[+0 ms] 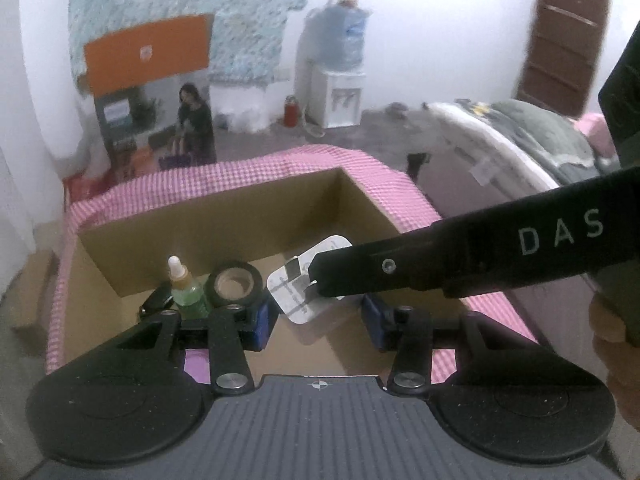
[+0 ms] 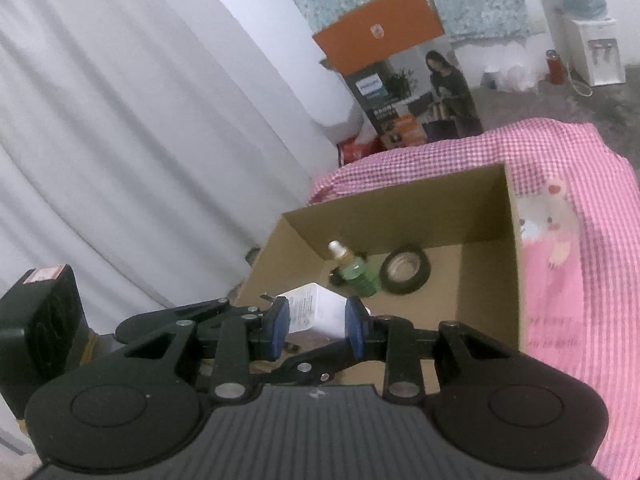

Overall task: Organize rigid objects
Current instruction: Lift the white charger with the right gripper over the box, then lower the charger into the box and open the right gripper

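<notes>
Checked-cloth counter [image 2: 560, 152], cardboard box [image 2: 492, 280]: right claw [image 2: 318, 322] clamped across white charger [image 2: 316, 312], light, rigid, smooth-sided; left claw [image 1: 316, 320] apart, empty.

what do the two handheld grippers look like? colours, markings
Both match: black linkage arms with silver pivot screws, two round black discs either side of a ribbed grey body, blue finger pads. Seen from the left gripper, the right gripper has a long black finger lettered "DAS" in pale print.
</notes>
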The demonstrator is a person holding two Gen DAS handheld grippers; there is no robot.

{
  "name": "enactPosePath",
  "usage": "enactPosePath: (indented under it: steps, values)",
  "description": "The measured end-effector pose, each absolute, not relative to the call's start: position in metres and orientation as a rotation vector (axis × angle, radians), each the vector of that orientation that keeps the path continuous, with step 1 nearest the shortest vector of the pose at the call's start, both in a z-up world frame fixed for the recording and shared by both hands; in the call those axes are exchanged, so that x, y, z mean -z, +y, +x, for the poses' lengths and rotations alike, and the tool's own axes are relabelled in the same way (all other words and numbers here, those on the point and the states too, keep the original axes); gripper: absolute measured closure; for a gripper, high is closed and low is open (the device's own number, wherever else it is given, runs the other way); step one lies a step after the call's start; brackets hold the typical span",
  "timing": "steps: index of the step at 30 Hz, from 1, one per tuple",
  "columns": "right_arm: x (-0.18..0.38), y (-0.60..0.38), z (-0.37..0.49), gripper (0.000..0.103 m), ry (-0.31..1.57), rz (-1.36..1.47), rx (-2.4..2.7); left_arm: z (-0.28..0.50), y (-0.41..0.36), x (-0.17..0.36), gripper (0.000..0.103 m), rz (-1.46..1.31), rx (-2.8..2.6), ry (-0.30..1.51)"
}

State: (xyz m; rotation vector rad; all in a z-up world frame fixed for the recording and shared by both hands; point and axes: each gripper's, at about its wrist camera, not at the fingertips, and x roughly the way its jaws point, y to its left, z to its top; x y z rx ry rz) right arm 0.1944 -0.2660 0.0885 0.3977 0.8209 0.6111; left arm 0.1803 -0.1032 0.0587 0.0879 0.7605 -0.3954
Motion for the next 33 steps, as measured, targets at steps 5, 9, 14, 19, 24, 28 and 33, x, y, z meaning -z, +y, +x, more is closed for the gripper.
enactPosePath:
  steps: [5, 9, 14, 19, 24, 28, 33]
  values:
    - [-0.076, -0.266, 0.249, 0.070, 0.916, 0.350, -0.601, 0.233, -0.109, -0.041, 0.058, 0.039, 0.357, 0.865]
    - [-0.062, -0.265, 0.281, 0.070, 0.978, 0.297, -0.589, 0.266, -0.113, -0.026, 0.058, 0.024, 0.330, 0.936]
    - [-0.048, -0.260, 0.315, 0.070, 1.035, 0.226, -0.563, 0.296, -0.116, -0.009, 0.058, 0.013, 0.307, 1.014]
    - [-0.037, -0.255, 0.337, 0.070, 1.069, 0.163, -0.541, 0.314, -0.119, 0.003, 0.058, -0.009, 0.296, 1.079]
    - [-0.034, -0.253, 0.347, 0.071, 1.066, 0.120, -0.528, 0.321, -0.122, 0.006, 0.058, -0.011, 0.277, 1.095]
    - [-0.034, -0.254, 0.352, 0.071, 1.055, 0.106, -0.521, 0.325, -0.122, 0.007, 0.057, -0.012, 0.271, 1.102]
    - [-0.032, -0.252, 0.353, 0.071, 1.043, 0.091, -0.514, 0.328, -0.123, 0.008, 0.055, -0.018, 0.279, 1.097]
